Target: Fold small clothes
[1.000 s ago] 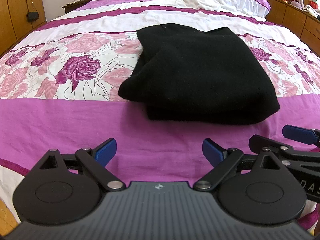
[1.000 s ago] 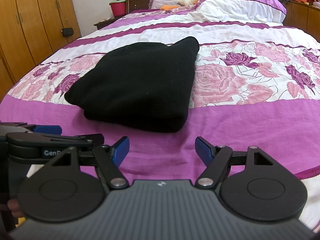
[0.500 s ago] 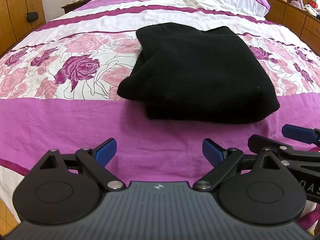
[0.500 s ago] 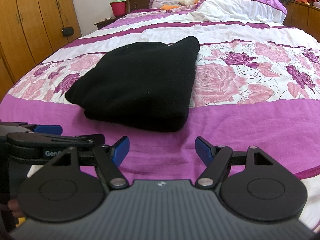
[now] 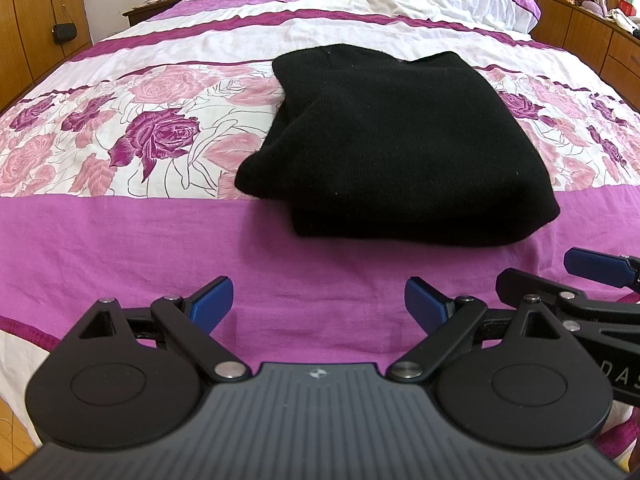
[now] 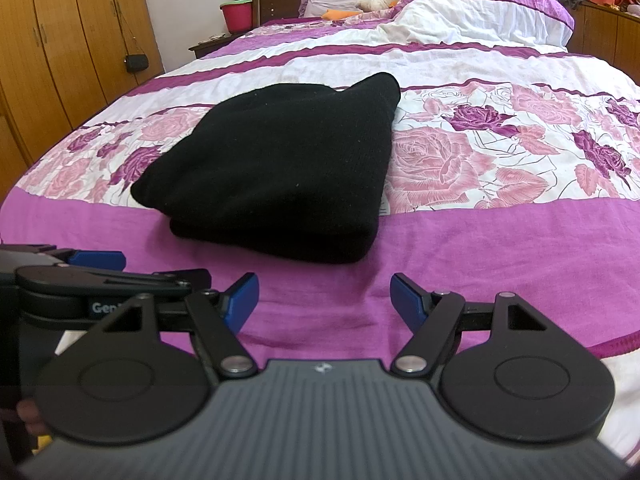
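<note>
The black garment (image 5: 400,144) lies folded into a thick, roughly rectangular stack on the bedspread (image 5: 120,240), with its near edge on the plain purple band and its far part across the rose-printed band. The left gripper (image 5: 319,303) is positioned near the bed's near edge, jaws spread apart with nothing between the blue pads (image 5: 212,298). The right gripper (image 6: 324,299) is positioned just beside it to the right, jaws likewise apart and empty. Both grippers are clear of the garment. Pillows (image 6: 480,12) lie at the far end of the bed.
</note>
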Demonstrator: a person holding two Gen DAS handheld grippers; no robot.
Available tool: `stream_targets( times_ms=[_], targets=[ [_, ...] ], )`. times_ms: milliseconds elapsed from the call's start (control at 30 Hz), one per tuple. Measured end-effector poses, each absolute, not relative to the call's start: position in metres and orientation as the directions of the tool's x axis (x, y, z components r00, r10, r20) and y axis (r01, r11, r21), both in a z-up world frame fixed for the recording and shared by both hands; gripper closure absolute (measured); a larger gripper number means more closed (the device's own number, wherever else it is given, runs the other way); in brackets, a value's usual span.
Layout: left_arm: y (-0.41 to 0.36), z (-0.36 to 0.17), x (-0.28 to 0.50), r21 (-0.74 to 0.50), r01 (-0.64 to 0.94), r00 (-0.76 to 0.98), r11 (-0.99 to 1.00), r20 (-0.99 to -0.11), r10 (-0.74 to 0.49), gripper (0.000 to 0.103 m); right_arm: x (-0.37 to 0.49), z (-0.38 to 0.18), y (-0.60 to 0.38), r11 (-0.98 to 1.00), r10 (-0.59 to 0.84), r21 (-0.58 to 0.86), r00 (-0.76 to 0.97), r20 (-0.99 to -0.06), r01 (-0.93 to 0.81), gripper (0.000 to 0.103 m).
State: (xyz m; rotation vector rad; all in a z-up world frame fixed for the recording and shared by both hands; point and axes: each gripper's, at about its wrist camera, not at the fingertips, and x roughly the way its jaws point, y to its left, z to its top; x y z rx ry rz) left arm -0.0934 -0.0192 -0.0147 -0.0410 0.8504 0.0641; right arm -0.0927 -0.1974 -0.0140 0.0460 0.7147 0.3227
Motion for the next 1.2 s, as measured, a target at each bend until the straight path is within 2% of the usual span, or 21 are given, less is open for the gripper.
stream_targets(
  times_ms=[1200],
  targets=[
    [-0.0197,-0.0142,-0.0934,0.004,-0.070,0.664,0.998,-0.746,0.049,0.008,-0.0936,-0.0125,-0.1950,0.949,0.306,0.147,0.711,-0.633,-0.277,0.029]
  ],
)
